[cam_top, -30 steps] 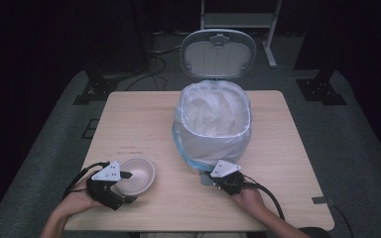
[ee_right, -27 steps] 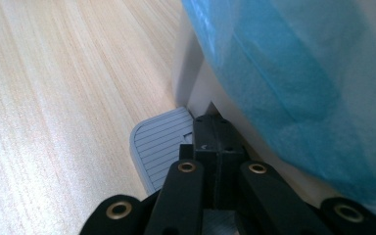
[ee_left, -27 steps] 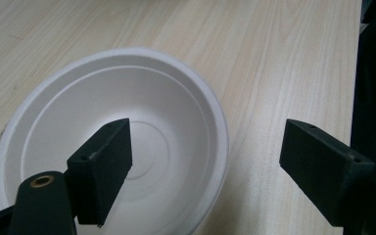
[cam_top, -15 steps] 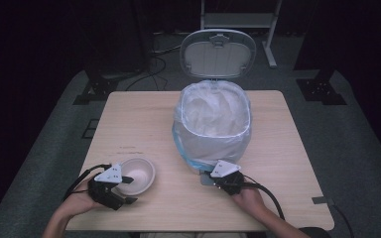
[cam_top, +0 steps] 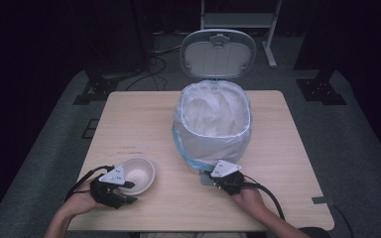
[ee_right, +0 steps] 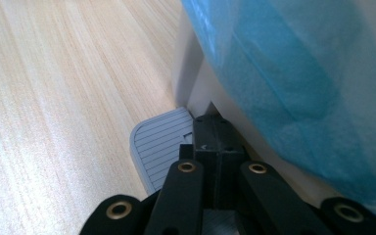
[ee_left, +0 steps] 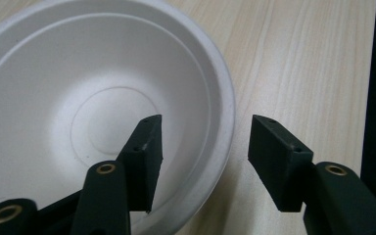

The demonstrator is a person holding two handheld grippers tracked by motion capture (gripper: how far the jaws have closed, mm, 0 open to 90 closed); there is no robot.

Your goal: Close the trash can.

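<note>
Paper bowl (ee_left: 98, 107) — worktop (cam_top: 144, 124), left of pedal bin (cam_top: 213, 124). Left gripper (ee_left: 203, 147): jaws closing astride the rim, not yet gripping. Right gripper (ee_right: 215, 129): jaws shut — pressing the pedal (ee_right: 159, 142), lid (cam_top: 218, 52) raised for disposal.

The bowl (ee_left: 78, 98) looked like matt white moulded paper pulp, smooth. The desk (cam_top: 144, 119) showed pale wood grain with a soft sheen. The bin's liner (cam_top: 213, 124) was thin, crinkled translucent plastic; its pedal (ee_right: 159, 142) was grey ribbed plastic.
</note>
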